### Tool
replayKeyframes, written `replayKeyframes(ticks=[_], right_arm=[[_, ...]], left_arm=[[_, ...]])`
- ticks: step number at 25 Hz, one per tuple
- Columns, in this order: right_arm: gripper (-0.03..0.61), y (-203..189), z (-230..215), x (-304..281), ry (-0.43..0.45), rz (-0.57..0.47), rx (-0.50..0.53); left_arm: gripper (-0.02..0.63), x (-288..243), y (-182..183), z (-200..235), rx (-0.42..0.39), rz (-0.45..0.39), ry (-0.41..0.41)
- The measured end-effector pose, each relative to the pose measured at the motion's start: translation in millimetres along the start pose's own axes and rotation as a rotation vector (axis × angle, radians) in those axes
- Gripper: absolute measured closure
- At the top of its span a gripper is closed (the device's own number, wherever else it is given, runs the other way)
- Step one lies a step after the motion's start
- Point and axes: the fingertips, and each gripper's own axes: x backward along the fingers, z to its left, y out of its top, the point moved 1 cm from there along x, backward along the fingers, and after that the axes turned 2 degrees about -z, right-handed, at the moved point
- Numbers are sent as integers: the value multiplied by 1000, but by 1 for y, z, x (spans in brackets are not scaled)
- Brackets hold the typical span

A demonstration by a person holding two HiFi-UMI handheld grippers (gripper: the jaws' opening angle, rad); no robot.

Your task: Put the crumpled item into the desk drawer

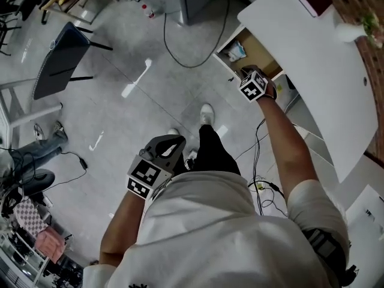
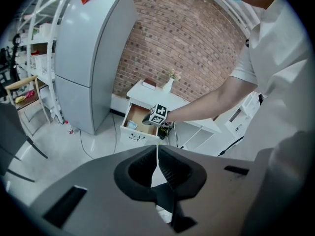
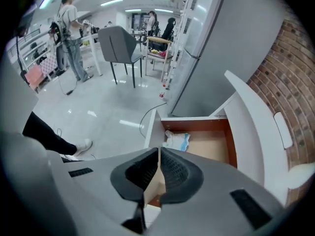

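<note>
The crumpled white-and-blue item [image 3: 177,140] lies inside the open desk drawer [image 3: 211,149], near its front left corner. It also shows in the head view as a pale crumpled item [image 1: 236,51] in the drawer [image 1: 259,51]. My right gripper [image 3: 159,150] hovers just above the drawer's near edge, jaws shut with nothing between them. In the head view this right gripper [image 1: 248,72] sits at the drawer's front. My left gripper [image 1: 171,144] hangs low by my hip, far from the desk, shut and empty. From the left gripper [image 2: 157,147] view the drawer [image 2: 138,125] is far ahead.
The white desk [image 1: 312,71] carries a small vase [image 1: 354,32] and a reddish book [image 1: 312,2]. A tall grey cabinet [image 2: 93,58] stands left of the desk. Cables [image 1: 192,59] run over the floor. A grey chair [image 3: 120,45] and a standing person [image 3: 71,33] are further off.
</note>
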Motion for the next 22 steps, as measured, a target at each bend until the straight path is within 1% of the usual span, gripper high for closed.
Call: replayKeyframes(ticks=[8,11,14,16,19,22], right_arm=[[545,18,56,85,-37,-37,-63],[548,27,82,114,-34,-56,-106],[548,39,115,145,-17,-85,-179],[548,48,139,168,-14,-109,-205],[549,62,174,199,-21,-152,-207],[549,68,213,224,-2,-165,-209]], left_arm=[[584,63,-12,-13,-63,-62,-22],[584,83,-19,-15,-87,-86,-18],[584,104,-27,-17,-104,-103,-18],[584,118,-34,-18,-118,-113,-21],[584,138,-43,-21,-141,-124,-29],[584,155,-55,-23,-161,-135,-34]])
